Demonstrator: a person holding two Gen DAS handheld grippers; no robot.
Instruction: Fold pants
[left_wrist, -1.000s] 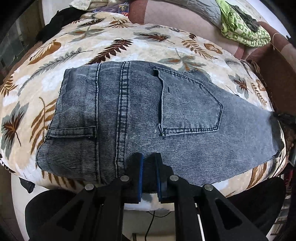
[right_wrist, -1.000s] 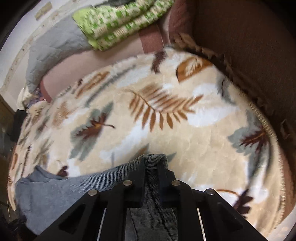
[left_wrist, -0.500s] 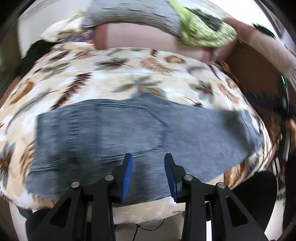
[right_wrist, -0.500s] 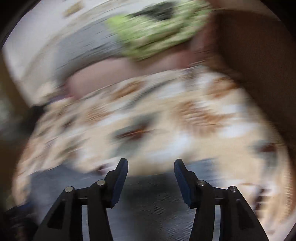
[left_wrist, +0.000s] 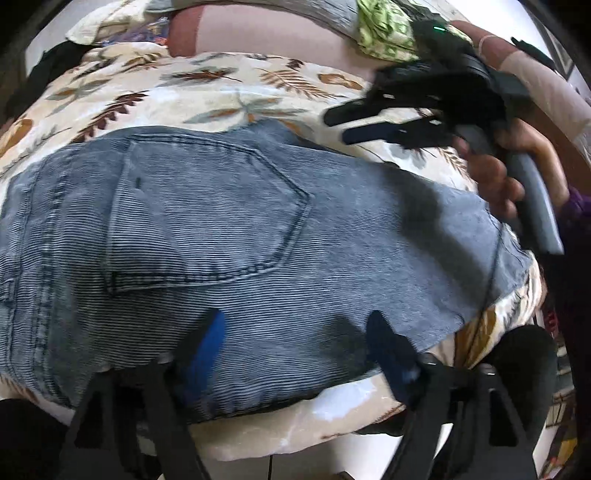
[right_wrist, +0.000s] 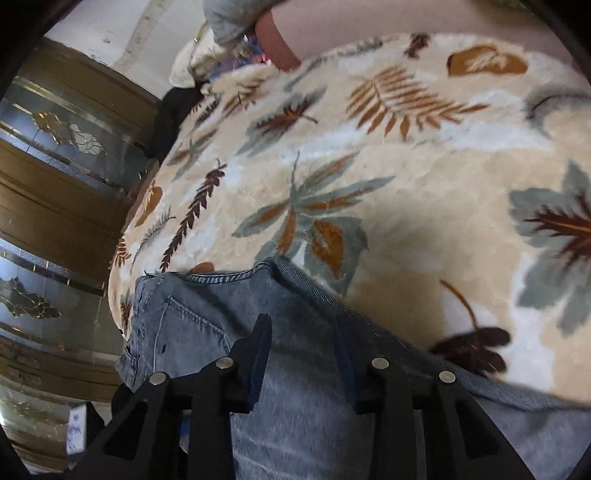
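The pants (left_wrist: 258, 236) are lying folded flat across the leaf-print blanket (left_wrist: 177, 85), back pocket (left_wrist: 207, 214) facing up, their near edge reaching the front of the bed. The left gripper (left_wrist: 295, 343) is hovering low over that near edge with its jaws standing wide apart and nothing between them — the blue pads (left_wrist: 210, 343) are showing bare. Only the left wrist view is catching the right gripper (left_wrist: 343, 123) from outside: it is hanging above the blanket just past the far right part of the denim, gripped by the person's right hand (left_wrist: 495, 177), and its two fingers are parted, though blur makes the tips hard to read. The right wrist view is giving the opposite angle — the right gripper (right_wrist: 303, 354) is pointing over the pants (right_wrist: 295, 387) with its jaws open and empty, the hem seam (right_wrist: 229, 275) running just ahead of the fingertips. That view alone is showing a wooden door with glass panels (right_wrist: 55, 155) beside the bed. A green patterned cloth (left_wrist: 384, 33) is sitting at the far end, seen only from the left wrist.
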